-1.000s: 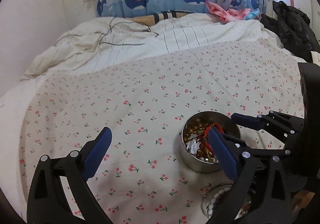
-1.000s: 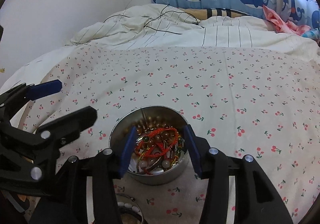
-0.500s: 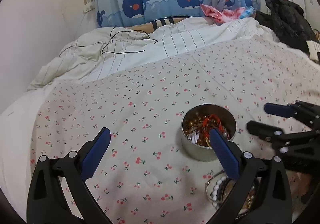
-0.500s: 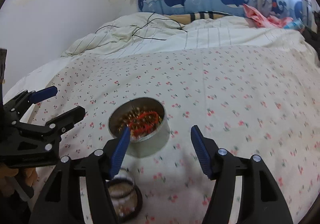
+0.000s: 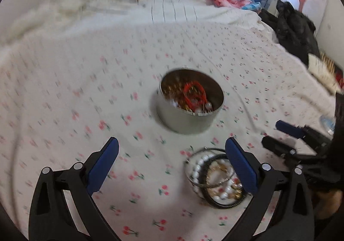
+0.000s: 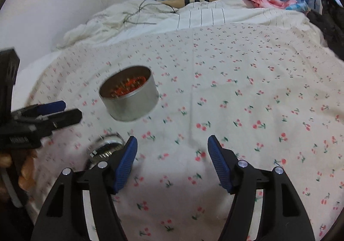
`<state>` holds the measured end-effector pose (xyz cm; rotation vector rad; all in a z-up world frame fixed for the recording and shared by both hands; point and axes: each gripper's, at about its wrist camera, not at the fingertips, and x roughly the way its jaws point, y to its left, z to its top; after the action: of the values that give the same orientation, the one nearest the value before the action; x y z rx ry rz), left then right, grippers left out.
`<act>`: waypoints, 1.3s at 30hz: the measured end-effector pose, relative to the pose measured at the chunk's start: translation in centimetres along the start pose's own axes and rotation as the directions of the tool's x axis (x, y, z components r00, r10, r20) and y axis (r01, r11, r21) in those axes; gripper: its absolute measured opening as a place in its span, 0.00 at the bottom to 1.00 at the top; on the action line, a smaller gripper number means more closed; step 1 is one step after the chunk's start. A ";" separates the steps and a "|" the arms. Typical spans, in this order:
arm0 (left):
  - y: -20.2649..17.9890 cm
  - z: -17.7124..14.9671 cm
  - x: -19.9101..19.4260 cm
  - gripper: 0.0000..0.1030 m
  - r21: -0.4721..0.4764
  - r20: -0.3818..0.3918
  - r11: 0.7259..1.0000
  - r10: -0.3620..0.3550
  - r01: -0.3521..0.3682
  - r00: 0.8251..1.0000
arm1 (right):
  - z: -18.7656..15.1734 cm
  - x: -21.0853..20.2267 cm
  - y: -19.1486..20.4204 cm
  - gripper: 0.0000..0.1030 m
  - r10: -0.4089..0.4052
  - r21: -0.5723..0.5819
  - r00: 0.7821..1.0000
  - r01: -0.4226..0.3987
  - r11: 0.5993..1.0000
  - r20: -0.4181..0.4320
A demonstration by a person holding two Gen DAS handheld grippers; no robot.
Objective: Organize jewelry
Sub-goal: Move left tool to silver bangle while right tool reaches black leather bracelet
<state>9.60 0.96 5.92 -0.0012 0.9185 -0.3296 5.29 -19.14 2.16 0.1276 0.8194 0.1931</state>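
Jaws spread on both grippers, round tin [image 5: 190,109] ahead, bracelet pile [image 5: 215,178] beside it

No text, label, brand or number can be read. The left gripper [image 6: 51,112], at the left edge of the right wrist view, bears pale lettering too blurred to make out.

Left gripper [image 5: 172,163]: jaws spread wide, nothing between them, held low and pointing forward. Right gripper [image 6: 172,159]: jaws likewise spread, nothing held. The two grippers sit side by side, apart, each visible at the edge of the other's view.
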 end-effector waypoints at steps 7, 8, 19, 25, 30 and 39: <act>0.4 -1.3 2.2 0.92 -0.061 -0.100 0.994 -0.094 0.088 0.990 | -0.8 1.6 1.1 0.65 -0.046 -0.081 0.998 0.042 0.996 -0.047; 0.5 -1.4 2.6 0.93 -0.073 -0.114 0.992 -0.107 0.100 0.988 | -0.9 1.7 1.2 0.66 -0.047 -0.086 0.998 0.043 0.995 -0.049; 1.2 -2.4 5.4 0.83 -0.143 -0.195 0.987 -0.095 0.068 0.976 | -1.2 2.5 1.7 0.69 -0.049 -0.108 0.996 0.041 0.993 -0.073; 1.1 -2.7 5.5 0.83 -0.039 -0.193 0.994 0.093 -0.102 0.977 | -1.1 2.4 1.7 0.72 -0.054 -0.106 0.996 0.046 0.993 -0.071; 1.3 -2.3 5.2 0.83 0.085 -0.124 0.943 0.330 -0.321 0.936 | -1.1 2.3 1.6 0.73 -0.068 -0.106 0.995 0.060 0.992 -0.070; 4.7 -2.2 4.7 0.83 -0.130 -0.175 0.982 0.112 -0.136 0.978 | -0.9 1.6 1.7 0.73 0.060 -0.072 0.996 -0.064 0.995 -0.059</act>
<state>11.78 4.38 0.23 -0.0469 1.1020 -0.1492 5.47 -17.08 0.78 0.0784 0.8647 0.2866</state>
